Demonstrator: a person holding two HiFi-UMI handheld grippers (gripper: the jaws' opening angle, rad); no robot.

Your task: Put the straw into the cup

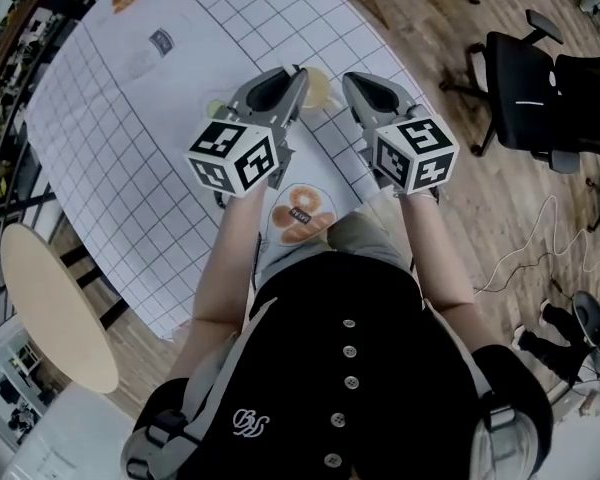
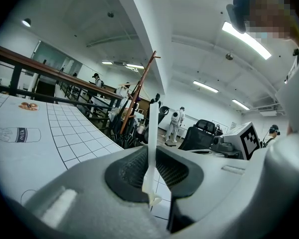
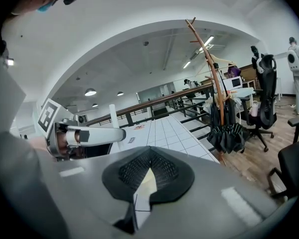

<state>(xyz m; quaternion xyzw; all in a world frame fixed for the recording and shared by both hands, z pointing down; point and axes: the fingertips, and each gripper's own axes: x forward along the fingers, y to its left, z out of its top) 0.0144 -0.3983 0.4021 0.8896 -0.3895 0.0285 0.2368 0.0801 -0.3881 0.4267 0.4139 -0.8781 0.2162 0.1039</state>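
Cup (image 1: pixel 320 90): tan and open-topped, sitting on the near part of the white gridded table (image 1: pixel 130 148), between the tips of the two grippers. The left gripper is partly covering it, and I cannot tell what it is holding.

Straw (image 2: pixel 152 133): white and outside the cup. The left gripper (image 1: pixel 297 74) is pinching it low down, jaws closed on it. Its long axis is running straight up in the left gripper view. The long end is pointing up past the jaws, and a short crimped end is poking out below them.

Right gripper (image 1: pixel 351 80): jaws drawn nearly together, and the cream wall of the cup is showing in the narrow gap between them.

Writing: a bottle print (image 2: pixel 20 134) on the far left of the table is reading "milk". A doughnut print (image 1: pixel 305 216) is lying near the person, and its small label is too blurred to read.
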